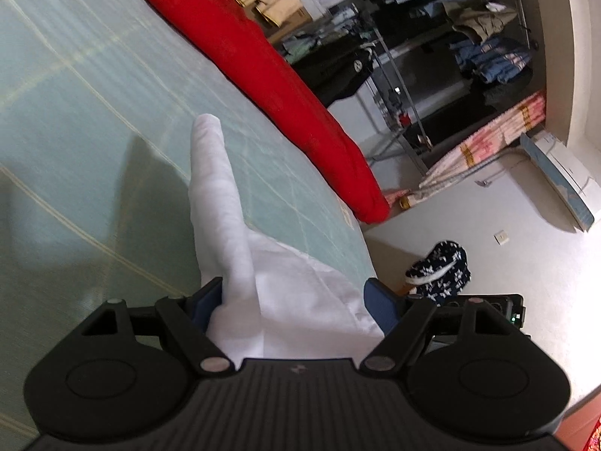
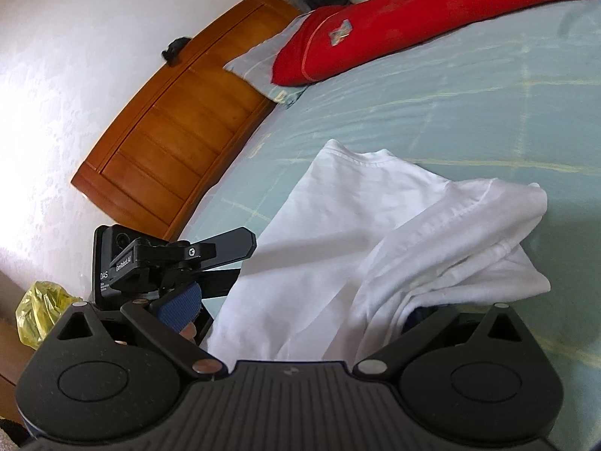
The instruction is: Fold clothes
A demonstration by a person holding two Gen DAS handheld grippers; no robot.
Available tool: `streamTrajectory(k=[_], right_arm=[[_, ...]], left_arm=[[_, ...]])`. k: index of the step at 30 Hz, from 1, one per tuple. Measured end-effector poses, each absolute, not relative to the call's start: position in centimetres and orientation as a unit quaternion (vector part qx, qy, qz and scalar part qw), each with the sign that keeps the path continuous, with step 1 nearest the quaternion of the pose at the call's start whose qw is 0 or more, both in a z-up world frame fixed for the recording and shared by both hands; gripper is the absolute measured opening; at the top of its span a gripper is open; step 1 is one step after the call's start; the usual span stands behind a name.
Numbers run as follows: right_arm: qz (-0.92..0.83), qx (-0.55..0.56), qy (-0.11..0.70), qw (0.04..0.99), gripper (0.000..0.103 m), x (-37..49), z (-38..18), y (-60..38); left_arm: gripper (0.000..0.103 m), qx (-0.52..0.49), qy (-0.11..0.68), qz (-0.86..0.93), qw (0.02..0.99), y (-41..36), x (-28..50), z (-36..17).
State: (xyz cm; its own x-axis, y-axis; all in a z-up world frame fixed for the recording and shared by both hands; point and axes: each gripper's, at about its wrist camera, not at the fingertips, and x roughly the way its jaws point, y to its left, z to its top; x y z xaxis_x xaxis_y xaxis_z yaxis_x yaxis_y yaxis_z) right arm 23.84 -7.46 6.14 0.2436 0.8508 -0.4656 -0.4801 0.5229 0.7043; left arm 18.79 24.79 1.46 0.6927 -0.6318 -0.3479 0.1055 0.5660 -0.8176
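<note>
A white garment (image 1: 300, 300) lies bunched on the pale green bed sheet (image 1: 94, 112). In the left wrist view my left gripper (image 1: 293, 293) stands wide open. The cloth lies between its blue pads (image 1: 381, 306), and a raised ridge of fabric (image 1: 214, 188) leans against the left pad. In the right wrist view the white garment (image 2: 338, 225) spreads ahead, with a folded-over heap (image 2: 469, 240) on the right. My right gripper (image 2: 298, 308) is also wide open. Its left pad (image 2: 180, 306) is bare, while cloth drapes over the right finger. My left gripper (image 2: 244, 259) shows at the garment's left edge.
A long red pillow (image 1: 270, 75) lies along the bed's far edge, also the red pillow (image 2: 394, 18) near a wooden headboard (image 2: 180, 124). Shelves of clothes (image 1: 469, 37) and the floor (image 1: 507, 282) lie right of the bed. A foot in a dark patterned slipper (image 1: 439, 270) stands there. A yellow bag (image 2: 41, 308) sits low left.
</note>
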Motion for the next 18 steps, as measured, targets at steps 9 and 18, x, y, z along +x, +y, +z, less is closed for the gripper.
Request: streamTrajectory(k=[9,18], right_arm=[[0.476,0.201,0.427,0.742,0.103,26.8,6.1,-0.8],[0.508,0.2,0.411,0.73,0.103,29.5,5.8,5.8]], left_arm=[[0.078,-0.4,0.309,-0.183,0.843,30.0,19.1,2.0],[0.078,-0.386,0.297,-0.145,0.861,35.1,20.2,2.7]])
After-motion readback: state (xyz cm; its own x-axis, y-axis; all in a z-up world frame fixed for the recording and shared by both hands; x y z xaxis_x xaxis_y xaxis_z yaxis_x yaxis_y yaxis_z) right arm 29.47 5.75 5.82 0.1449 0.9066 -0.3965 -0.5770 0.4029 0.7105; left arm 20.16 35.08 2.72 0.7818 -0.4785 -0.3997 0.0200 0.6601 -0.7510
